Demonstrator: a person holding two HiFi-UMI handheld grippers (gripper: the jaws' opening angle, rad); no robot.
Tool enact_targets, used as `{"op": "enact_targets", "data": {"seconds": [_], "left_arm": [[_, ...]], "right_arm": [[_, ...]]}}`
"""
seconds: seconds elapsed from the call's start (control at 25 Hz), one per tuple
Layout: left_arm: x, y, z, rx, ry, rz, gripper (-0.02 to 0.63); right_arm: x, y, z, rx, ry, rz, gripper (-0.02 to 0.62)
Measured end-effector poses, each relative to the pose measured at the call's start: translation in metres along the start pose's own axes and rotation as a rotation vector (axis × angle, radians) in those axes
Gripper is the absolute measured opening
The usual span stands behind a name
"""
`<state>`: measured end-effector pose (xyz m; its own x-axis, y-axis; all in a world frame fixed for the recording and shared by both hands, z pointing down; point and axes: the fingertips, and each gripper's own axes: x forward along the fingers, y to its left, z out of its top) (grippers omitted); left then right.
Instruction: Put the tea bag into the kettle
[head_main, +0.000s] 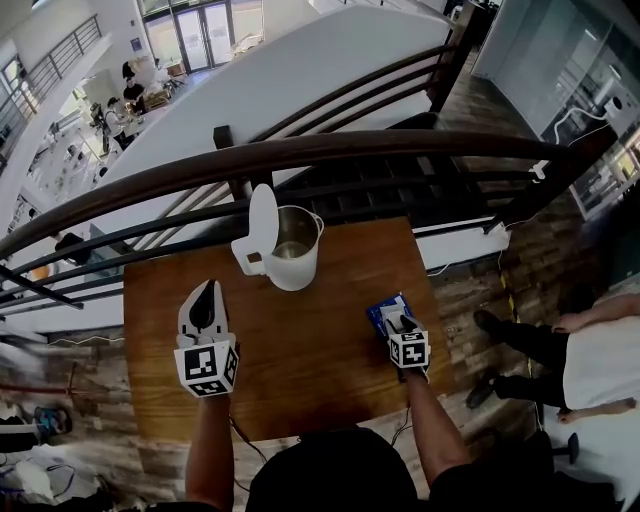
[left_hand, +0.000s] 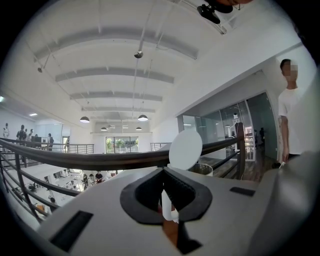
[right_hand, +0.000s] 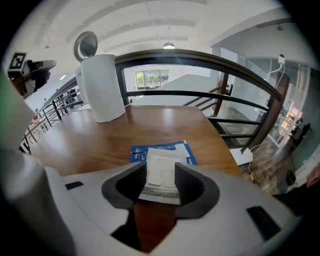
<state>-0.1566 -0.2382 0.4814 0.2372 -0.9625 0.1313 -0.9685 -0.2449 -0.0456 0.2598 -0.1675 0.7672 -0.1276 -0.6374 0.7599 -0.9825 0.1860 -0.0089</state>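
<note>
Handling: tea bag (right_hand: 160, 169) looks light, limp and tearable; pinch its flat middle.
Right gripper (right_hand: 160, 182): jaws apart, straddling the bag on the blue packet (right_hand: 186, 150).
Left gripper (left_hand: 167, 200): jaws nearly together, empty.
Kettle (right_hand: 101, 87): beyond, lid up.

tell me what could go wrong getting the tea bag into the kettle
1. The tea bag lies flat on the blue wrapper between the open jaws of the right gripper; closing may pinch the wrapper too, or slip off.
2. The kettle stands unheld near the far edge of the table, the left gripper apart from it; bumping its upright lid could tip it.
</note>
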Motion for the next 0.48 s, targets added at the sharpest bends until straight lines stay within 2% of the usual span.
{"op": "enact_targets", "data": {"seconds": [0.32,0.48], "left_arm": [[0.0005,-0.0016,-0.0011,-0.002,0.002,0.003,0.002],[-0.0009,-0.0021,0.0005,-0.002,0.001,0.009,0.002]], "right_arm": [[0.0052,0.0,-0.0058,-0.051,0.035,-0.024,0.158],[0.0033,-0.0001,-0.0042,-0.091,0.028,-0.044,0.083]]}}
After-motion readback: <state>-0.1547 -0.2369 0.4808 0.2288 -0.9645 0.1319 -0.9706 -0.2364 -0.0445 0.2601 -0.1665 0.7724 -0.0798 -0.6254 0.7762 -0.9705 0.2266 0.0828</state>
